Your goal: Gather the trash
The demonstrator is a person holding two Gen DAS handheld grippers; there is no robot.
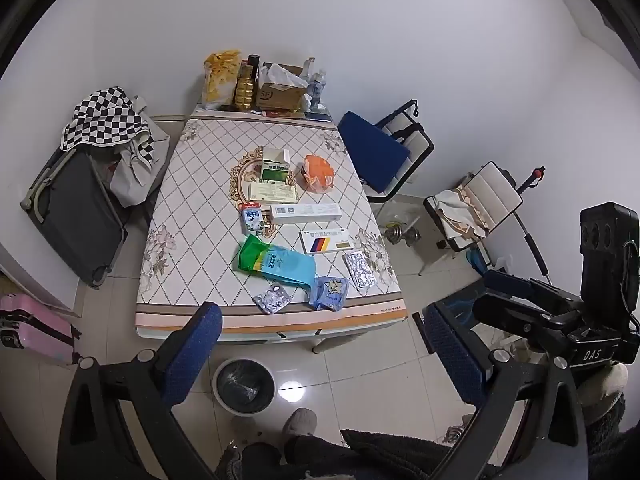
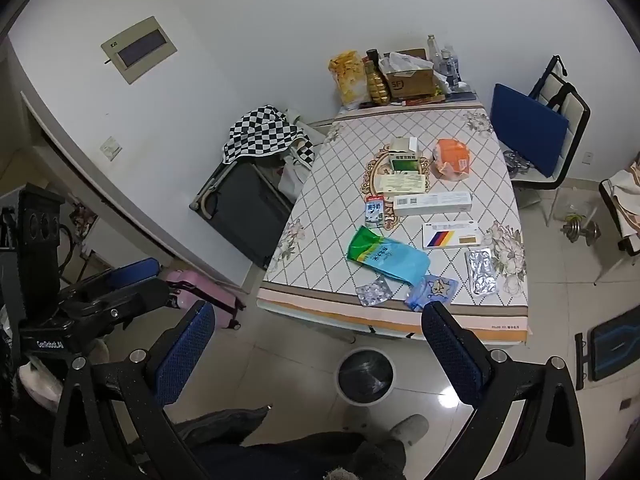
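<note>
- Claws first: the left claw (image 1: 320, 356) is spread wide with nothing between its blue pads, held above the floor short of the desk's near edge; the right claw (image 2: 316, 354) is likewise wide open and holds nothing.
- Both claws are raised well above the desk (image 1: 188, 200) and tilted down toward it and the floor.
- Directly below, on the tiled floor just beside the desk's near edge, stands a round trash bin (image 1: 244, 386) with a dark liner.
- Nearest trash on the desk: a small blister pack (image 1: 272, 298), a blue star-print pouch (image 1: 329, 293) and a larger foil blister sheet (image 1: 360, 270) along the front edge.
- Behind them lie a green-and-blue plastic bag (image 1: 276, 262), a striped medicine box (image 1: 326, 241), a small milk carton (image 1: 252, 218), a long white box (image 1: 306, 213), a green box (image 1: 274, 168) and an orange wrapper (image 1: 318, 172).
- Only the left view shows the right claw's body at its right edge, plus a dumbbell (image 1: 402, 235) on the floor.
- Only the right view shows a wall panel (image 2: 138, 48) and a dark mat (image 2: 614, 340) on the floor.
- Both views show a checkered cloth (image 2: 262, 130) over a dark suitcase, and a pink suitcase (image 1: 34, 330).
</note>
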